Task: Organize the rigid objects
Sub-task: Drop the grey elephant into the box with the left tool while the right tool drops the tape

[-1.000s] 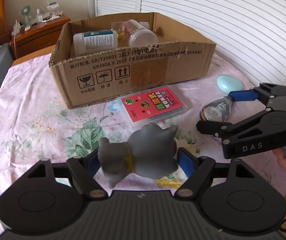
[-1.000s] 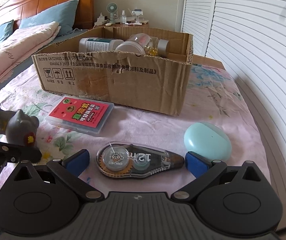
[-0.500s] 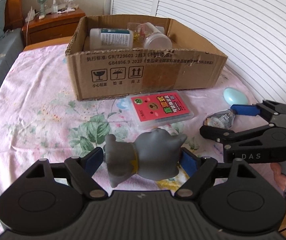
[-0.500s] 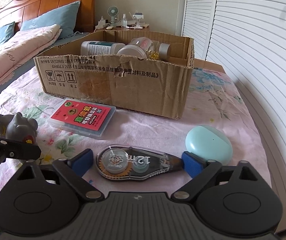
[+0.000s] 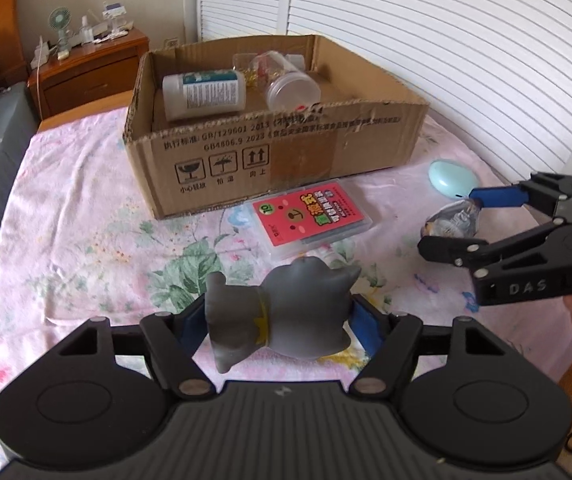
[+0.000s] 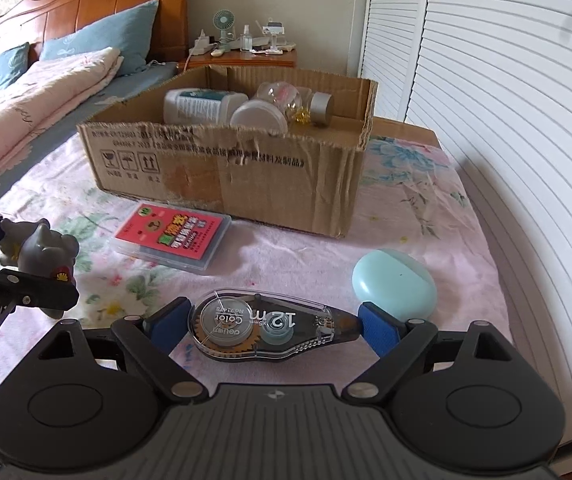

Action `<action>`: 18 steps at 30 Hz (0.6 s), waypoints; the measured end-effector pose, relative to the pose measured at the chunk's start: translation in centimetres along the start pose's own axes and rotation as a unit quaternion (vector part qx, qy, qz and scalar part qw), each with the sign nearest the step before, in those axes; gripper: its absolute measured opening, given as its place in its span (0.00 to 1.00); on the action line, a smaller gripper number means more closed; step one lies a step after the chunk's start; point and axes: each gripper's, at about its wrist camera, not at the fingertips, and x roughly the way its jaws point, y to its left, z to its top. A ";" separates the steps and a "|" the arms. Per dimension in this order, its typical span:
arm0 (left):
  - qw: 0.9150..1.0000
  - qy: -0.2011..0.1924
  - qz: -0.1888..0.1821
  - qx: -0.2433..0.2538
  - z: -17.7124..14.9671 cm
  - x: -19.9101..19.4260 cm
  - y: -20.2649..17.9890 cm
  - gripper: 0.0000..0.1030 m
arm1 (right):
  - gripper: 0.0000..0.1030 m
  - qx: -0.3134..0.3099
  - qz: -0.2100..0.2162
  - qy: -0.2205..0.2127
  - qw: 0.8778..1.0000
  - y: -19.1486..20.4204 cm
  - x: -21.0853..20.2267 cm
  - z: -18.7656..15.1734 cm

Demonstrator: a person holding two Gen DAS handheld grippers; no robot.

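Note:
My left gripper (image 5: 278,322) is shut on a grey toy figure (image 5: 282,316) and holds it above the floral sheet; the figure also shows in the right wrist view (image 6: 42,250). My right gripper (image 6: 272,326) is shut on a clear correction tape dispenser (image 6: 264,330), raised above the sheet; it also shows in the left wrist view (image 5: 453,220). An open cardboard box (image 5: 286,148) stands ahead with a white bottle (image 5: 204,94) and clear jars (image 5: 291,88) inside.
A red card case (image 5: 311,218) lies on the sheet in front of the box. A pale blue oval case (image 6: 393,284) lies by my right gripper. A wooden nightstand (image 5: 90,68) and louvred doors stand behind. A bed with pillows is at the left.
Both grippers have risen with their objects, so the inside of the box shows more. The left gripper has swung to face the box more squarely.

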 end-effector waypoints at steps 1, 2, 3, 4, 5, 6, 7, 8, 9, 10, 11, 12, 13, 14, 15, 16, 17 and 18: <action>1.000 0.001 -0.001 0.004 0.2 -0.4 0.0 0.70 | 0.90 0.000 0.003 0.000 1.000 -0.1 -0.4 0.1; 1.000 0.003 -0.002 0.007 0.4 -0.7 0.1 0.70 | 0.90 0.000 0.007 -0.001 1.000 -0.1 -0.9 0.3; 1.000 0.005 -0.004 0.011 0.6 -1.0 0.2 0.70 | 0.90 0.000 0.011 -0.002 1.000 -0.2 -1.3 0.4; 1.000 0.005 -0.006 0.015 0.9 -1.4 0.2 0.70 | 0.90 -0.001 0.013 -0.003 1.000 -0.2 -1.8 0.6; 1.000 0.003 -0.005 0.019 1.2 -1.8 0.3 0.70 | 0.90 -0.003 0.016 -0.005 1.000 -0.2 -2.2 0.7; 1.000 0.000 -0.003 0.023 1.6 -2.2 0.3 0.70 | 0.90 -0.006 0.019 -0.007 1.000 -0.2 -2.7 0.8; 1.000 -0.004 -0.001 0.029 2.0 -2.6 0.4 0.70 | 0.90 -0.010 0.020 -0.009 1.000 -0.2 -3.1 1.0; 0.999 -0.009 0.002 0.034 2.4 -2.9 0.5 0.70 | 0.90 -0.014 0.021 -0.011 1.000 -0.1 -3.5 1.2; 0.999 -0.014 0.004 0.038 2.9 -3.3 0.5 0.70 | 0.90 -0.018 0.021 -0.014 1.000 -0.1 -3.9 1.4; 0.999 -0.020 0.005 0.041 3.4 -3.6 0.6 0.70 | 0.90 -0.021 0.022 -0.016 0.999 -0.1 -4.3 1.6; 0.999 -0.025 0.006 0.043 4.0 -3.8 0.7 0.70 | 0.90 -0.024 0.023 -0.020 0.999 -0.1 -4.7 1.8; 0.999 -0.030 0.007 0.045 4.5 -4.0 0.8 0.70 | 0.90 -0.025 0.025 -0.023 0.999 -0.1 -5.0 2.0; 0.998 -0.035 0.009 0.046 5.1 -4.1 0.9 0.70 | 0.90 -0.026 0.027 -0.026 0.999 -0.2 -5.3 2.2; 0.998 -0.041 0.012 0.047 5.7 -4.2 1.0 0.70 | 0.90 -0.027 0.028 -0.029 0.999 -0.2 -5.6 2.5; 0.998 -0.047 0.015 0.047 6.4 -4.1 1.1 0.70 | 0.90 -0.028 0.028 -0.033 0.999 -0.2 -5.8 2.8; 0.997 -0.052 0.019 0.046 7.0 -4.0 1.3 0.70 | 0.90 -0.029 0.028 -0.036 0.999 -0.2 -6.0 3.0; 0.997 -0.058 0.025 0.044 7.7 -3.9 1.5 0.70 | 0.90 -0.032 0.028 -0.040 0.998 -0.2 -6.2 3.3; 0.997 -0.062 0.029 0.043 8.3 -3.7 1.7 0.70 | 0.90 -0.034 0.026 -0.044 0.998 -0.2 -6.3 3.5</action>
